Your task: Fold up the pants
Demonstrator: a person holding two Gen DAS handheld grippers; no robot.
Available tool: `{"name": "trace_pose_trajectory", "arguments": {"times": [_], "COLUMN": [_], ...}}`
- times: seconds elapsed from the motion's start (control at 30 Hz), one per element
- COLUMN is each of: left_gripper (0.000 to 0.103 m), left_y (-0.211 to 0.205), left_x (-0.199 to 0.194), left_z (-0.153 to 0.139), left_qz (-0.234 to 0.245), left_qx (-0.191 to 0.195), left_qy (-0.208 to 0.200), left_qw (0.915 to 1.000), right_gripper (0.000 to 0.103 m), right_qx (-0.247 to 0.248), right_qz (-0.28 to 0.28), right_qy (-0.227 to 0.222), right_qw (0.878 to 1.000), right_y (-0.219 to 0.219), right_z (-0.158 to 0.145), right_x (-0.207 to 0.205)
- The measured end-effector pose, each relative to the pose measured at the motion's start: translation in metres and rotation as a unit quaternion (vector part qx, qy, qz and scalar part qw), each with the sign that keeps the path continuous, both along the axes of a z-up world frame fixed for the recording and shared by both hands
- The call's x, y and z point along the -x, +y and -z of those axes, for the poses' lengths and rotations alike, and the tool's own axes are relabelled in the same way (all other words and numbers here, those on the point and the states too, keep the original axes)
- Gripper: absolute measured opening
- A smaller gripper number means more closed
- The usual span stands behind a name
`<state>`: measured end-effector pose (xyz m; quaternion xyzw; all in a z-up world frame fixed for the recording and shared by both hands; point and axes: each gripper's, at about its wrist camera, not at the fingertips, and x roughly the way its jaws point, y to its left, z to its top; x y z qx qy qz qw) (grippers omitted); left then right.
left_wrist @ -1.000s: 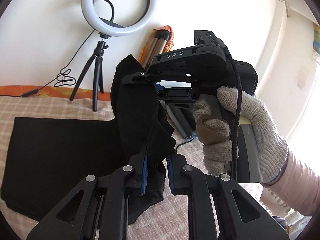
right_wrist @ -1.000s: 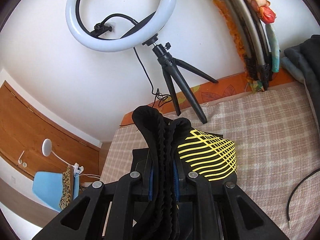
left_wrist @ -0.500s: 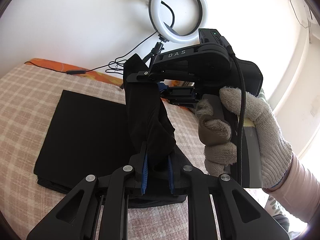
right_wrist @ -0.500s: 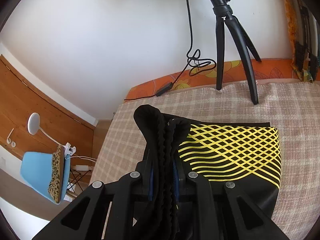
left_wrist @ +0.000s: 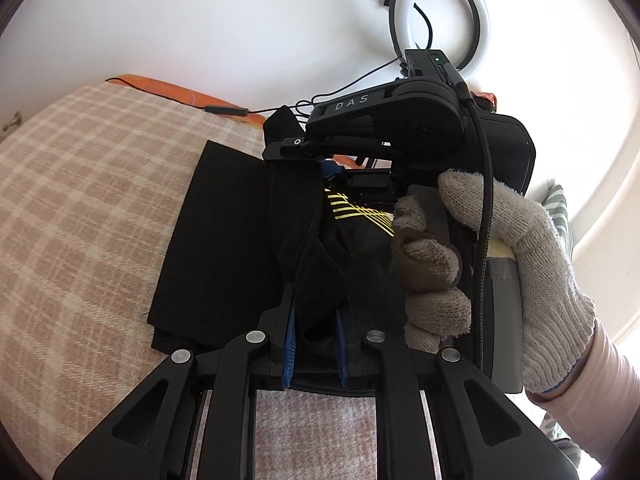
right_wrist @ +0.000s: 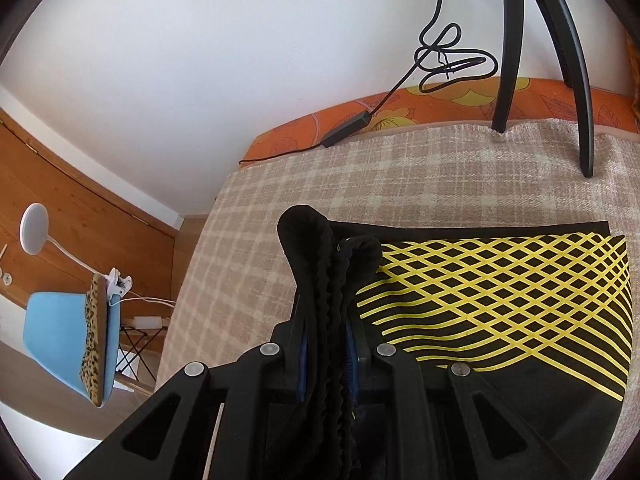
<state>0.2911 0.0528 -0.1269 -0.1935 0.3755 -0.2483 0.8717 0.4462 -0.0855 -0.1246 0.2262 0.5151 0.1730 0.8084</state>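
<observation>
The left gripper pinches a bunched black edge of the pants; the right gripper clamps the ruffled waistband. The rest lies on the plaid blanket. Mid-fold, I judge: next, lay both edges down aligned, then release.

Both grippers have swept leftward over the bed. The ring light has slid to the left camera's upper right and out of the right camera, leaving only tripod legs. More of the pants, yellow lattice included, now lies flat, and that lattice newly shows beside the right gripper.
</observation>
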Motion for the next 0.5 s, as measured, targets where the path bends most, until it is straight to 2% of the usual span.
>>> {"name": "trace_pose_trajectory", "arguments": {"times": [0.3, 0.37, 0.43, 0.47, 0.5], "left_gripper": [0.015, 0.015, 0.015, 0.015, 0.016], "left_y": [0.015, 0.013, 0.013, 0.013, 0.014], "left_x": [0.004, 0.006, 0.004, 0.003, 0.005], "left_z": [0.005, 0.005, 0.007, 0.008, 0.008], "left_qz": [-0.032, -0.035, -0.040, -0.042, -0.045], "left_qx": [-0.005, -0.009, -0.014, -0.014, -0.015], "left_qy": [0.023, 0.026, 0.031, 0.032, 0.034], "left_qw": [0.9992, 0.9990, 0.9986, 0.9985, 0.9983], "right_gripper": [0.016, 0.025, 0.029, 0.041, 0.043], "right_qx": [0.006, 0.007, 0.001, -0.006, -0.009], "right_qz": [0.002, -0.004, -0.005, -0.004, -0.002], "right_qy": [0.011, 0.014, 0.014, 0.011, 0.004], "right_qw": [1.000, 1.000, 1.000, 1.000, 1.000], "right_y": [0.015, 0.016, 0.012, 0.009, 0.005], "right_z": [0.014, 0.015, 0.013, 0.011, 0.008], "right_x": [-0.010, -0.013, -0.015, -0.014, -0.014]}}
